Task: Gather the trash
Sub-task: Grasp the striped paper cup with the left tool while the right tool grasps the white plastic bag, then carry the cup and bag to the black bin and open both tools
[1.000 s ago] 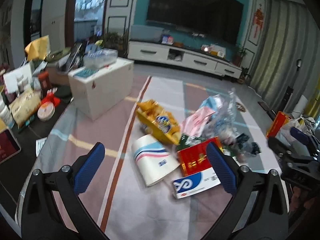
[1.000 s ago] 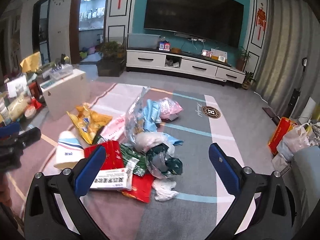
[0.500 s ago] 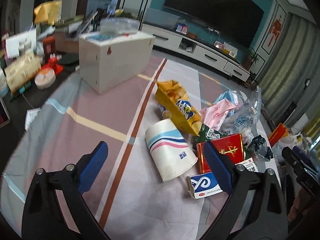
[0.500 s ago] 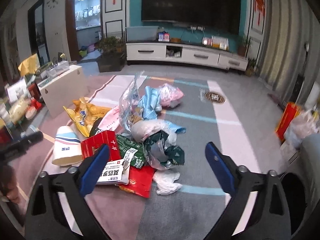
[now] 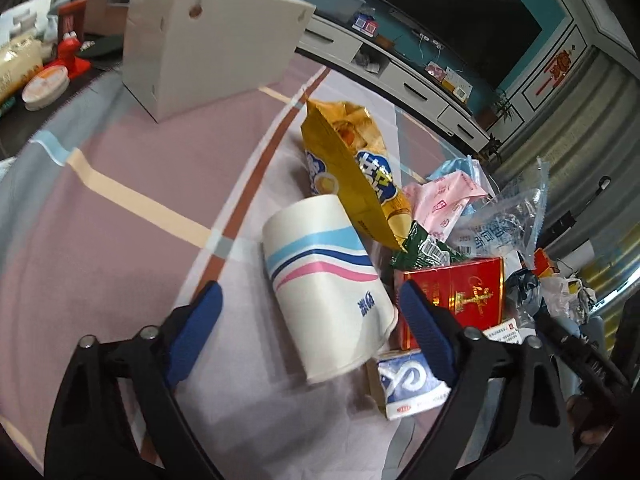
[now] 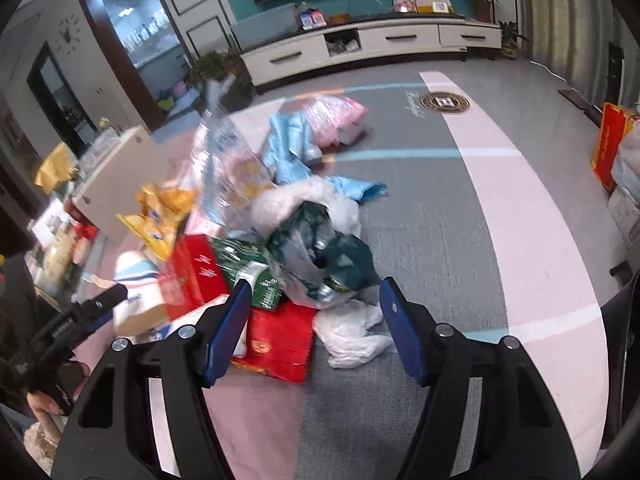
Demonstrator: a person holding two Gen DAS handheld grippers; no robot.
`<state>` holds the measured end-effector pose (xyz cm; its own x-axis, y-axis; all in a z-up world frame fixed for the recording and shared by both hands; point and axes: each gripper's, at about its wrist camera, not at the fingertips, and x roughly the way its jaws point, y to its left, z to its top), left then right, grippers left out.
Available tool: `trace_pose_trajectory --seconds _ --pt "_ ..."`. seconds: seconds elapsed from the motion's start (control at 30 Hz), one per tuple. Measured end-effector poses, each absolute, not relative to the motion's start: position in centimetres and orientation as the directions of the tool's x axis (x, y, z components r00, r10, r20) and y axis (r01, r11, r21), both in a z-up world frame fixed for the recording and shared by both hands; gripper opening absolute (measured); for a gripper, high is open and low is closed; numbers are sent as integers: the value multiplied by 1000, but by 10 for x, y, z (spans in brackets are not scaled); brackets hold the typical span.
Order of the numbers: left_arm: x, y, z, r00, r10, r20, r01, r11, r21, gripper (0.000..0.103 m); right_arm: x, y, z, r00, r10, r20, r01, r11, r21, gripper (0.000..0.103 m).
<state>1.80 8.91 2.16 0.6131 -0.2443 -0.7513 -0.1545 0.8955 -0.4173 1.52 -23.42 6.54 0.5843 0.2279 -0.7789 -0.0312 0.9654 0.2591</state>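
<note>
Two views cover one heap of trash on the striped rug.

Left wrist view: the left tool (image 5: 310, 328) is closing, its blue pads (image 5: 196, 330) either side of the paper cup (image 5: 326, 292) but not yet pressing it. That cup lies on its side, long axis running from its base at the far end to its open rim near the tool. Beside the cup toward the TV stand (image 5: 404, 76) lies a yellow snack bag (image 5: 356, 176); a red box (image 5: 464, 296) and a blue-and-white carton (image 5: 408, 384) crowd the cup's other flank. Bare rug (image 5: 132, 200) spreads between the cup and the white box (image 5: 204, 40).

Right wrist view: the right tool (image 6: 314, 330) is closing on nothing, with a white plastic bag (image 6: 352, 332) and a red packet (image 6: 280, 340) between its pads. Beyond the white bag sits a dark green bag (image 6: 328, 248). Open grey rug (image 6: 432, 216) stretches from that bag toward the TV stand.
</note>
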Motion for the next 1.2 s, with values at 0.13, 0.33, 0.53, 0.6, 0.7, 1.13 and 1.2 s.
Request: trace_pose_trajectory --seconds 0.13,0.33,0.53,0.6,0.7,1.13,1.2 --pt "23 90 11 608 -269 -747 -181 869 -460 66 22 -235 45 531 198 -824 0 972 234 58" --pt "24 85 7 615 -312 -724 -152 854 -497 50 23 -231 30 495 179 -850 4 978 208 38" --pt "10 81 31 666 -287 -689 -142 858 -494 39 7 -230 36 514 197 -835 -21 976 218 26" --pt "-1 81 48 699 -279 -659 -124 860 -495 35 -1 -233 43 528 214 -822 -26 971 236 26" --pt "-17 79 73 742 -278 -610 -87 862 -499 35 -13 -239 57 563 221 -796 -29 968 249 26" --pt "-66 -8 153 802 -410 -435 177 858 -482 35 -54 -281 132 754 76 -652 46 985 168 26" --pt "-67 -31 157 791 -437 -428 216 854 -473 35 -62 -292 140 775 23 -632 90 985 146 26"
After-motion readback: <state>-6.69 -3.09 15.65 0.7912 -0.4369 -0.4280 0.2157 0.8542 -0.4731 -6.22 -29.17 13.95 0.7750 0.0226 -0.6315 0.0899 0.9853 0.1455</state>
